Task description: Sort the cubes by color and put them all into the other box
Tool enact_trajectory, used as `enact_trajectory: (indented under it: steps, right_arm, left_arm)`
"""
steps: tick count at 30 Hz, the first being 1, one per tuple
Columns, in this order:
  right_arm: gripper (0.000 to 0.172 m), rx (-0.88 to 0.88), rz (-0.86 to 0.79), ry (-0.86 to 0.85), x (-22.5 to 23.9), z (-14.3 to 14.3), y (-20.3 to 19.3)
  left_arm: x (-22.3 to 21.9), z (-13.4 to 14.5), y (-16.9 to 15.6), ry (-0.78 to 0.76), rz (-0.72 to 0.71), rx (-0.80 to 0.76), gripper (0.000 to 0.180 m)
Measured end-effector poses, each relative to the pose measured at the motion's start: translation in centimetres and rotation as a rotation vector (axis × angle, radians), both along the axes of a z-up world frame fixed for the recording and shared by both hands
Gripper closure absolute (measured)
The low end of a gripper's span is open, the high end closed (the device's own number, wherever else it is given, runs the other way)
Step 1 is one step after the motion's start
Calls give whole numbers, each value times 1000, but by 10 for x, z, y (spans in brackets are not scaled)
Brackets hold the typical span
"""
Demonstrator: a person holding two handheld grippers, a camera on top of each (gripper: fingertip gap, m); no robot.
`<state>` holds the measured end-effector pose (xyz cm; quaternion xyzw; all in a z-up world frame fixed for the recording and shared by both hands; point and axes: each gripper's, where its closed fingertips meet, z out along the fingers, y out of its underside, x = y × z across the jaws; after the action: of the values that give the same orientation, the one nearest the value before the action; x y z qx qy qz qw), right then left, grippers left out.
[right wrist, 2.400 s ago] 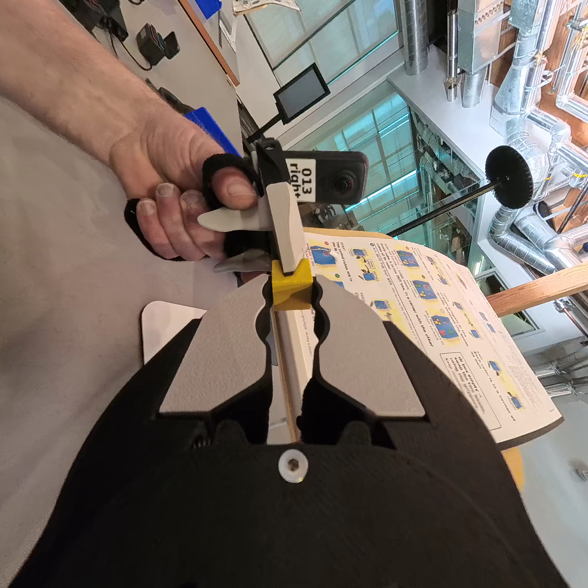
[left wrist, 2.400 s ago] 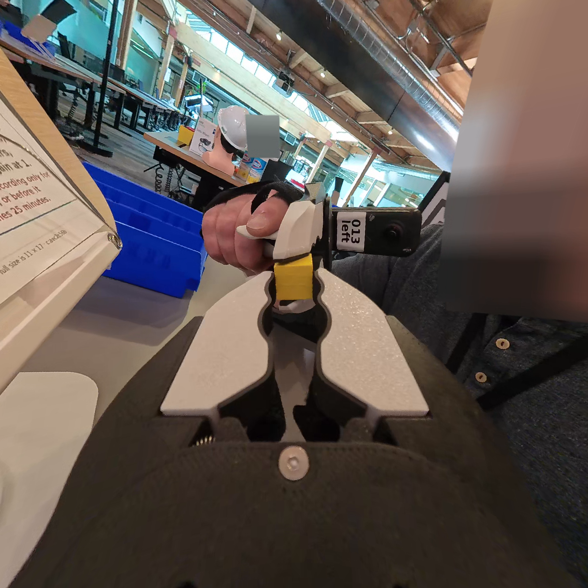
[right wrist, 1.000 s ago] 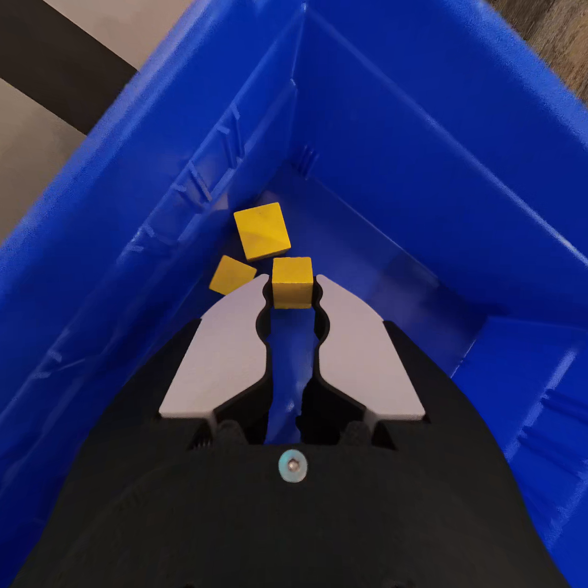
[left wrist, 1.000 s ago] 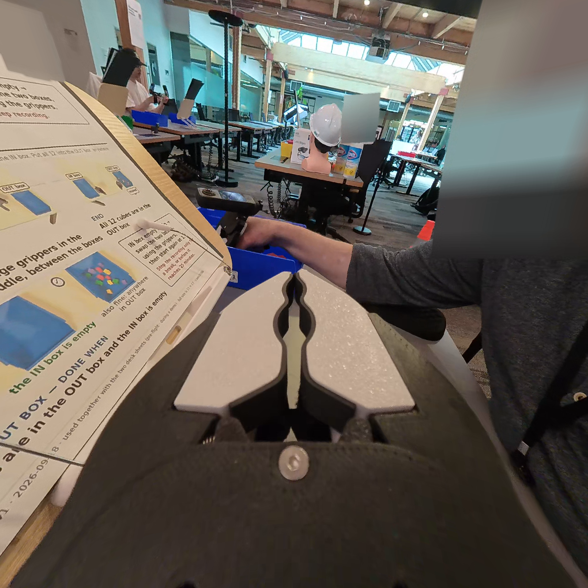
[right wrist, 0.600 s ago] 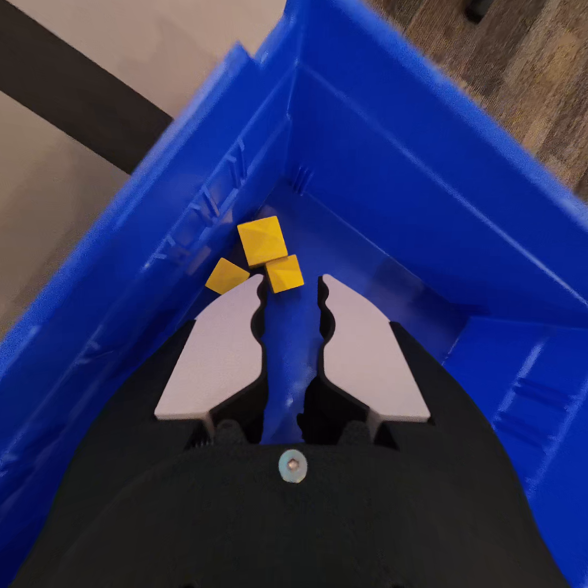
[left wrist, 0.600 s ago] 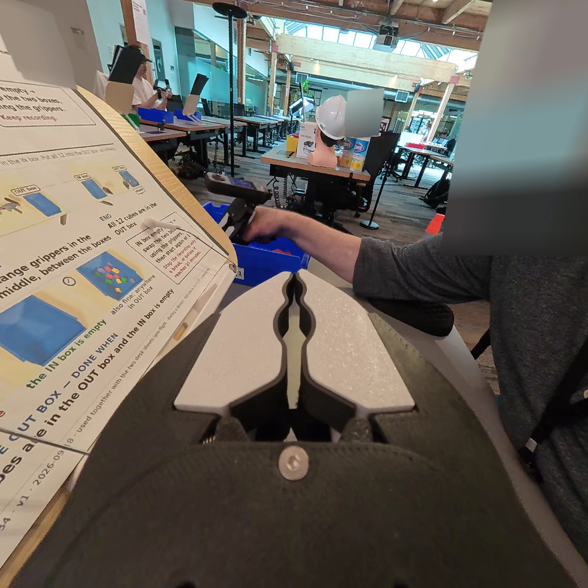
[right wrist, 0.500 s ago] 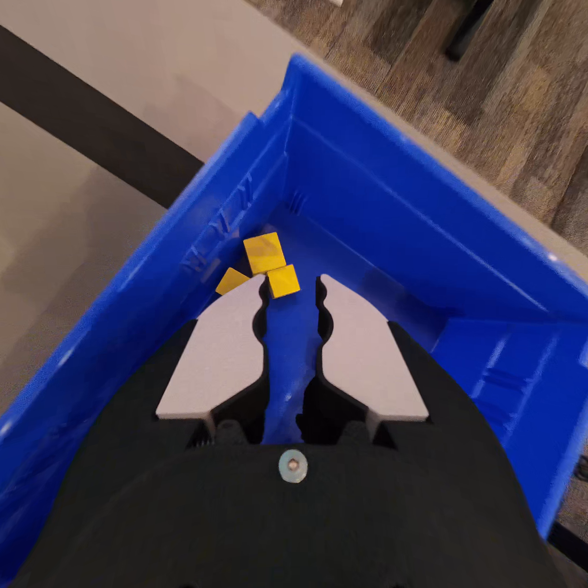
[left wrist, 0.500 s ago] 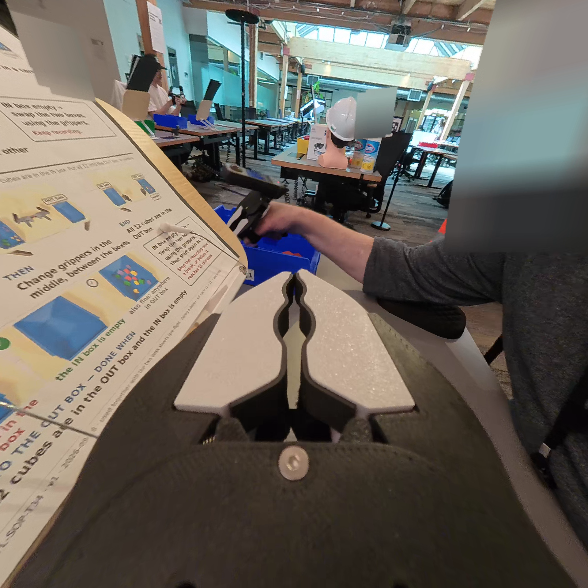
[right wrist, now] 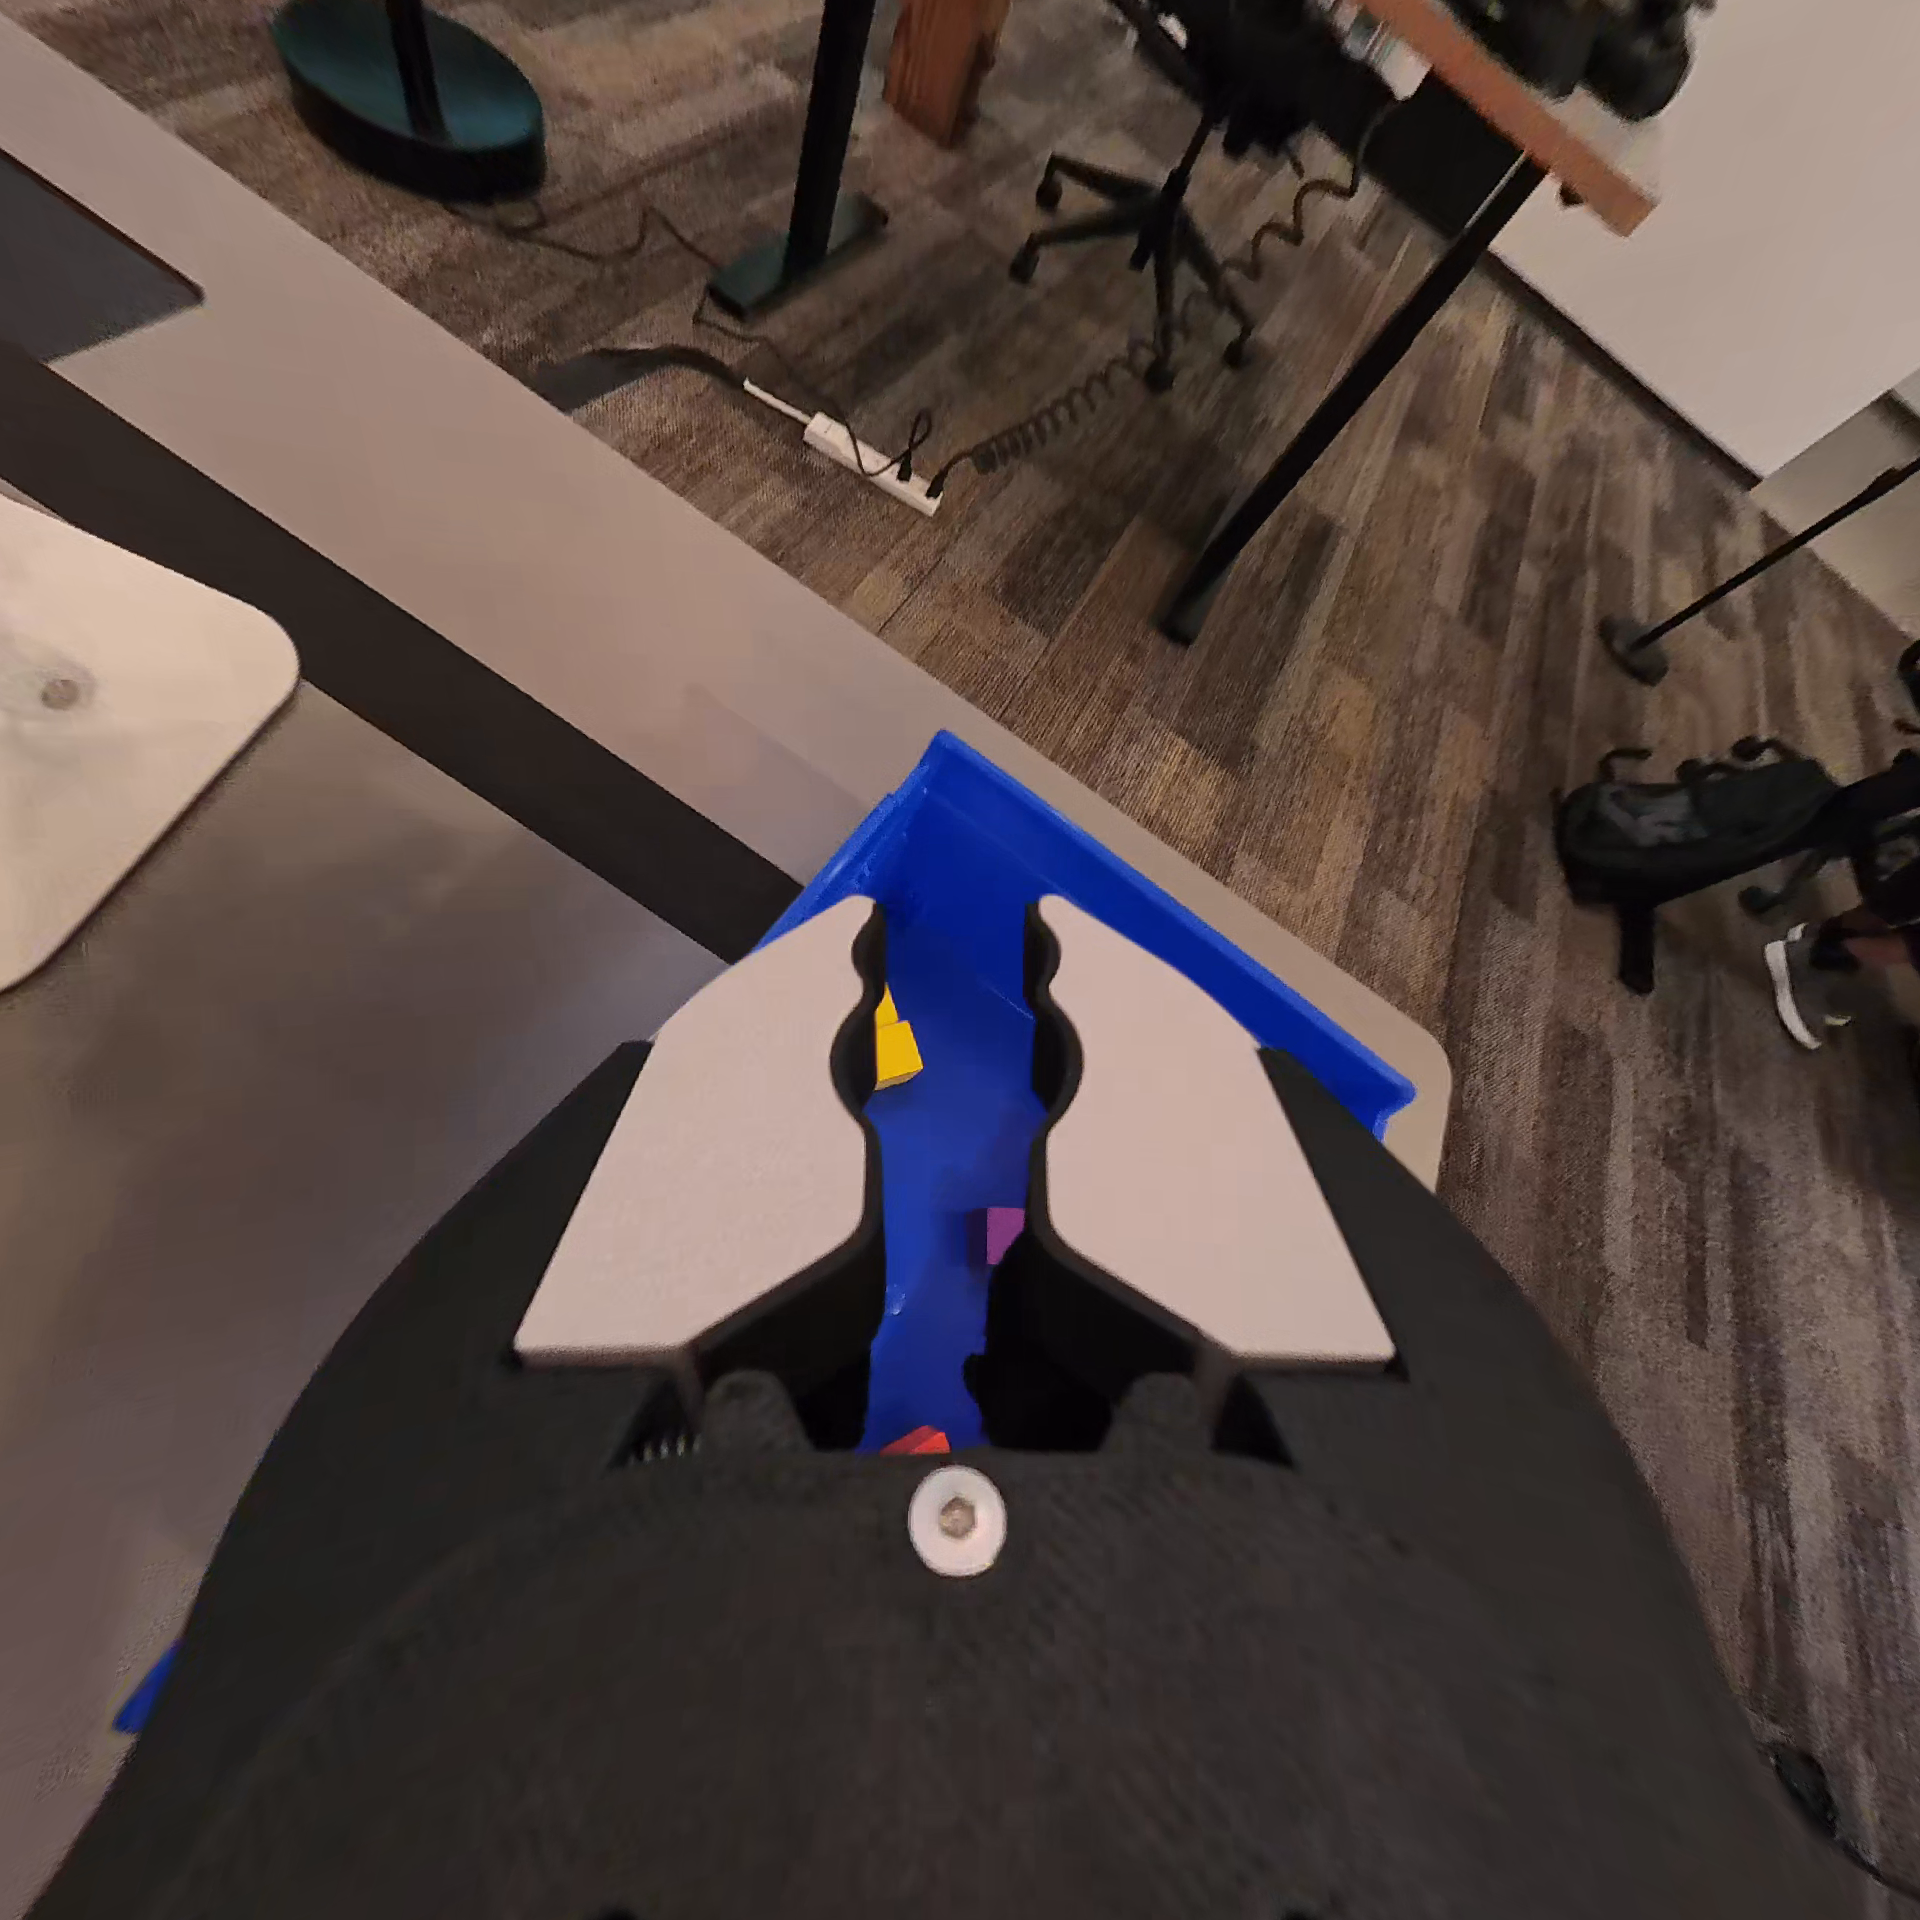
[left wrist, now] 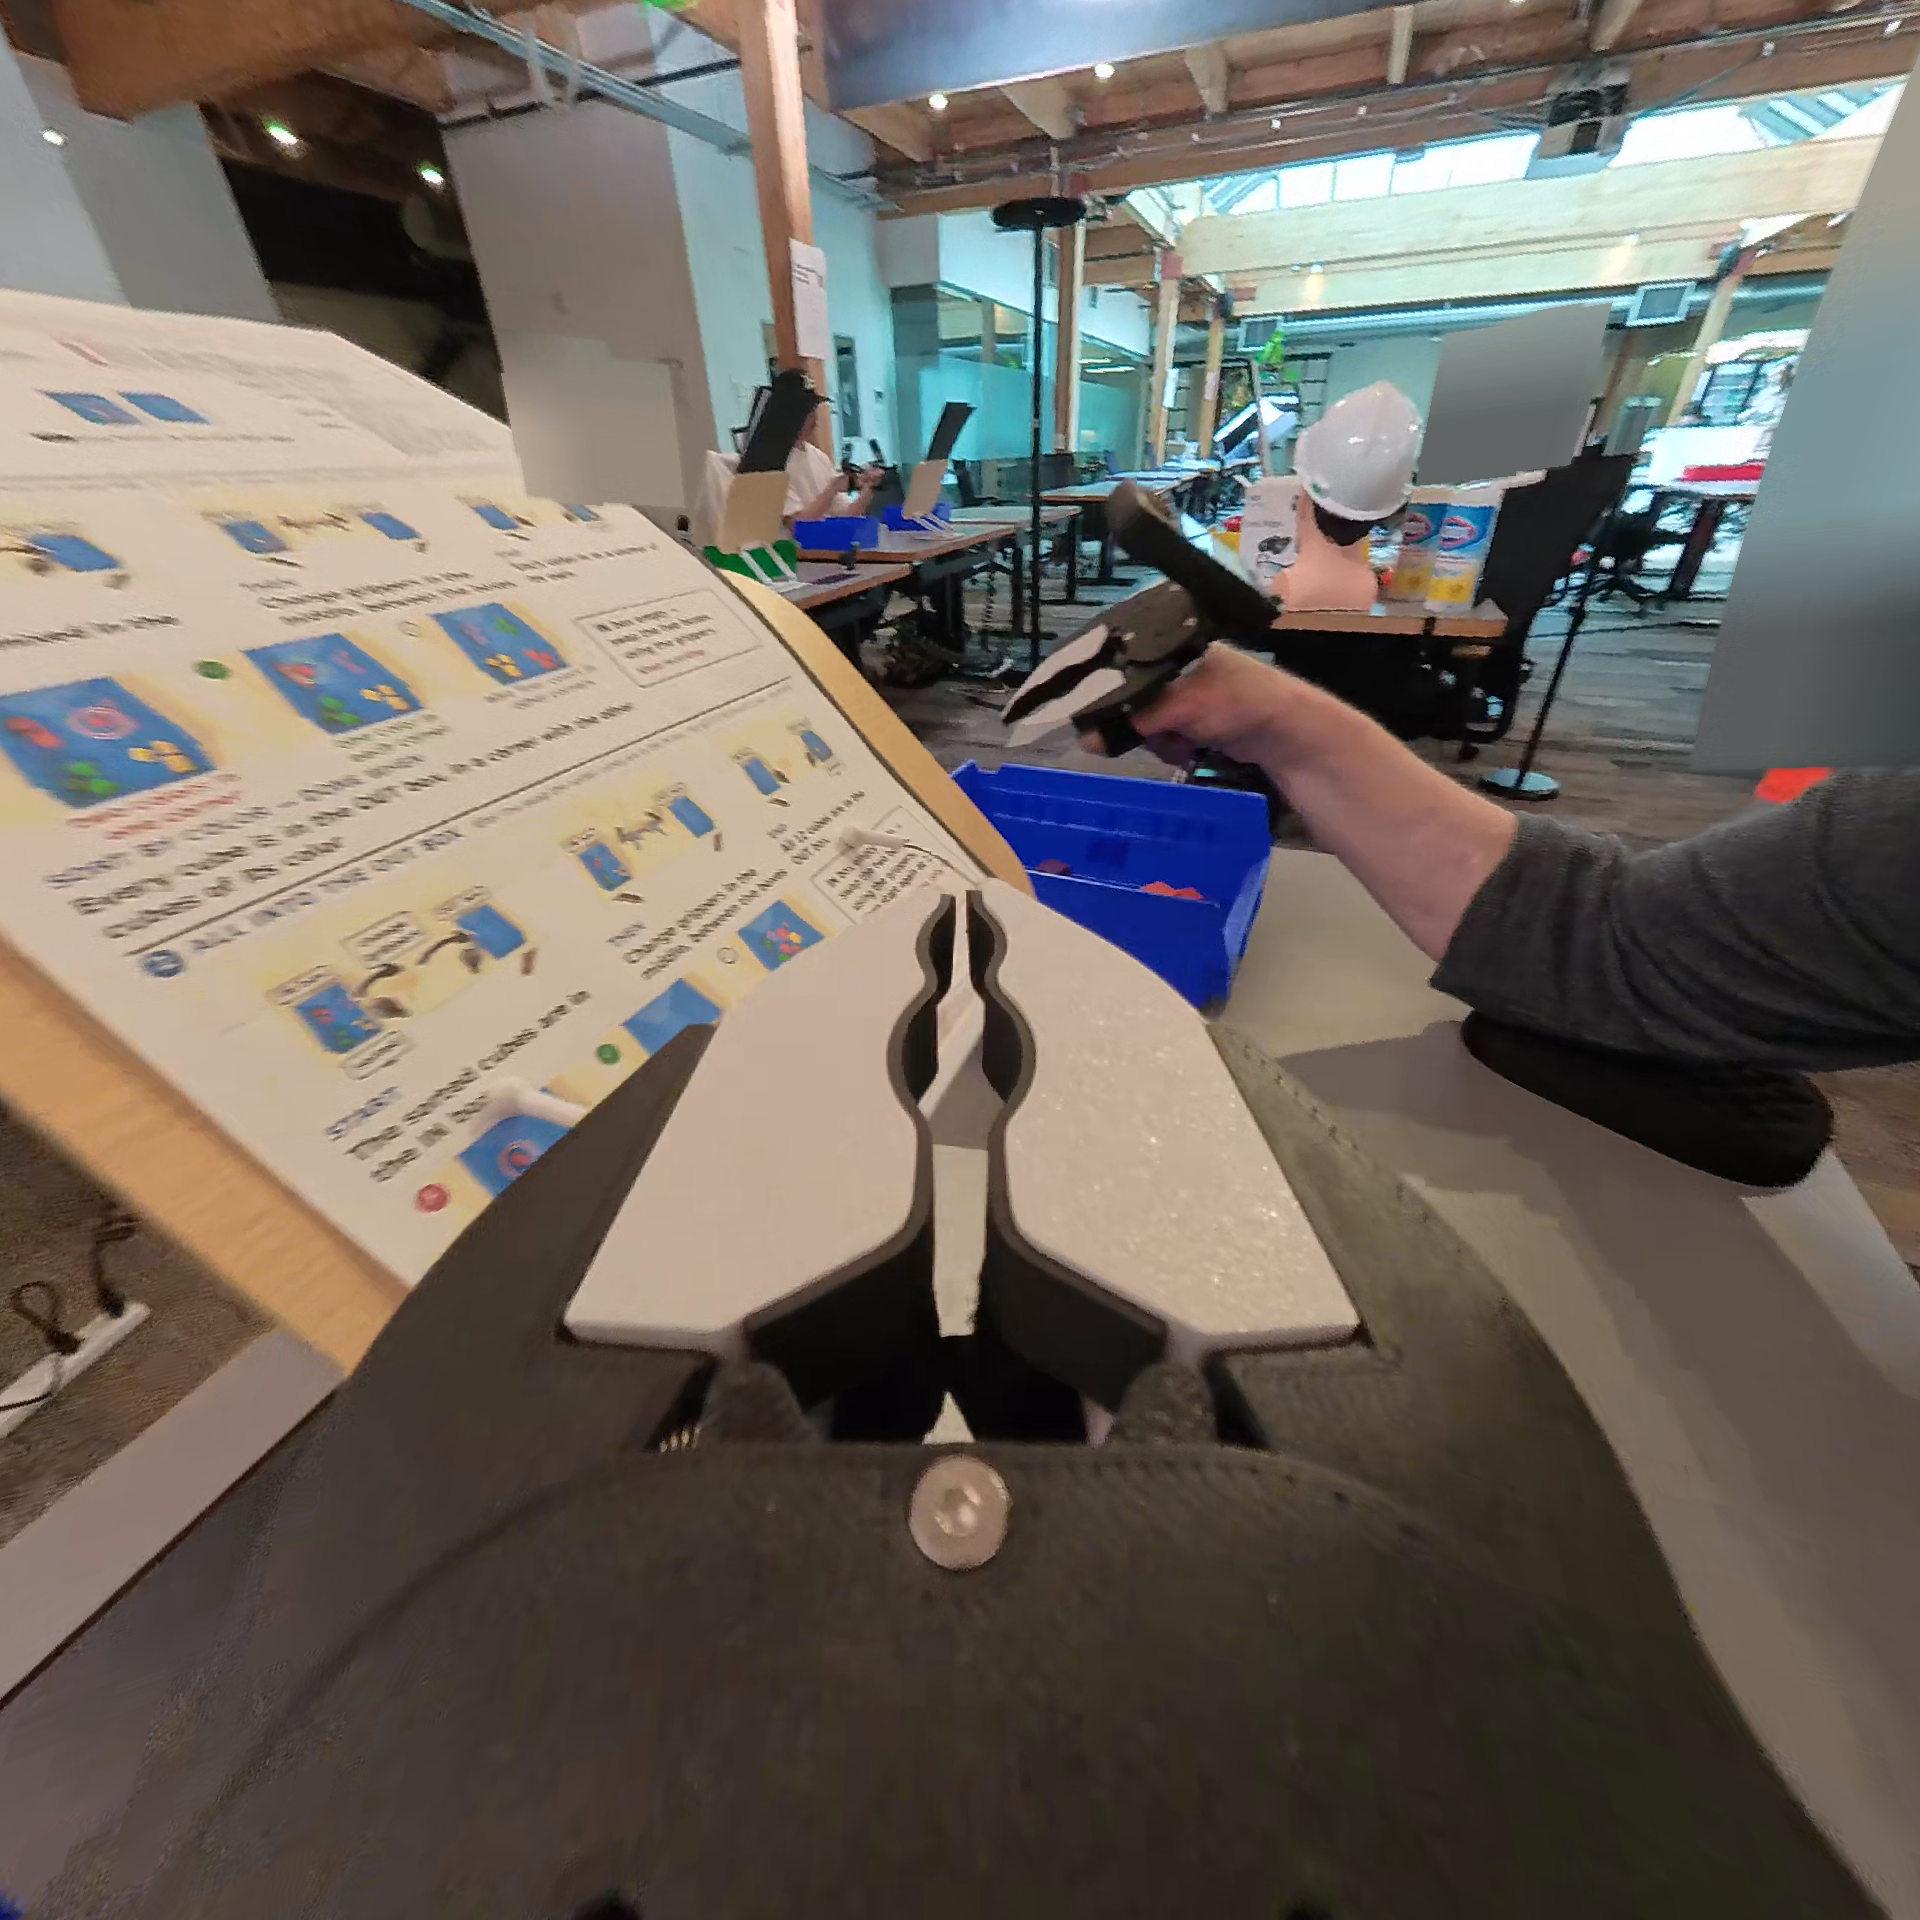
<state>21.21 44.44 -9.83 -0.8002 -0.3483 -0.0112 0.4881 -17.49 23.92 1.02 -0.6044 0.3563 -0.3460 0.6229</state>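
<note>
My right gripper [right wrist: 953, 914] is open and empty, raised well above the blue box [right wrist: 1143, 914]. Between its fingers I see yellow cubes [right wrist: 896, 1049] in the box's far corner, a purple cube [right wrist: 1003, 1231] and a red cube [right wrist: 914, 1442] nearer. My left gripper [left wrist: 961, 899] is shut on nothing, held in front of the instruction board [left wrist: 364, 727]. The left wrist view also shows the right gripper [left wrist: 1029, 717] in the air above the blue box [left wrist: 1132, 842], with a purple cube [left wrist: 1055, 865] and red cubes [left wrist: 1169, 890] inside.
The box stands at the corner of the grey table [right wrist: 520, 520], next to the floor drop. A white plate-like base [right wrist: 104, 707] lies on the table at the left. The person's arm [left wrist: 1455, 862] reaches over the table.
My right gripper opened, let the yellow cube drop beside two other yellow cubes in the box corner, then rose out of the box. My left gripper stayed shut and swung left.
</note>
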Motion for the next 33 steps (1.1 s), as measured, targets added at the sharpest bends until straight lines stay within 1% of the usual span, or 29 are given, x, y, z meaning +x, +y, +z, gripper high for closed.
enact_trajectory:
  steps: [3, 8, 11, 16, 24, 29, 31, 33]
  right_arm:
    - [146, 39, 7, 13, -3, 13, -10]
    - [146, 81, 23, 28, -8, 26, -26]
    - [146, 74, 27, 52, -11, 26, -34]
    - [146, 49, 39, 94, -12, 19, -48]
    - [145, 84, 73, 167, -28, 35, -73]
    - [141, 111, 47, 178, -27, 37, -75]
    - [137, 123, 42, 179, -25, 39, -73]
    - [131, 148, 10, 154, -17, 42, -72]
  left_arm:
    - [-23, 2, 6, 21, 99, 26, 178]
    - [-50, 13, 4, -32, 162, 33, 178]
    - [-54, 14, 1, -8, 200, 54, 178]
    - [-55, 13, -1, -4, 207, 52, 177]
    - [-65, 7, 0, -34, 252, 16, 176]
    - [-79, 7, -1, -53, 314, 14, 173]
    - [-91, 2, 5, 13, 400, 27, 170]
    - [-110, -6, 12, 138, 524, 57, 165]
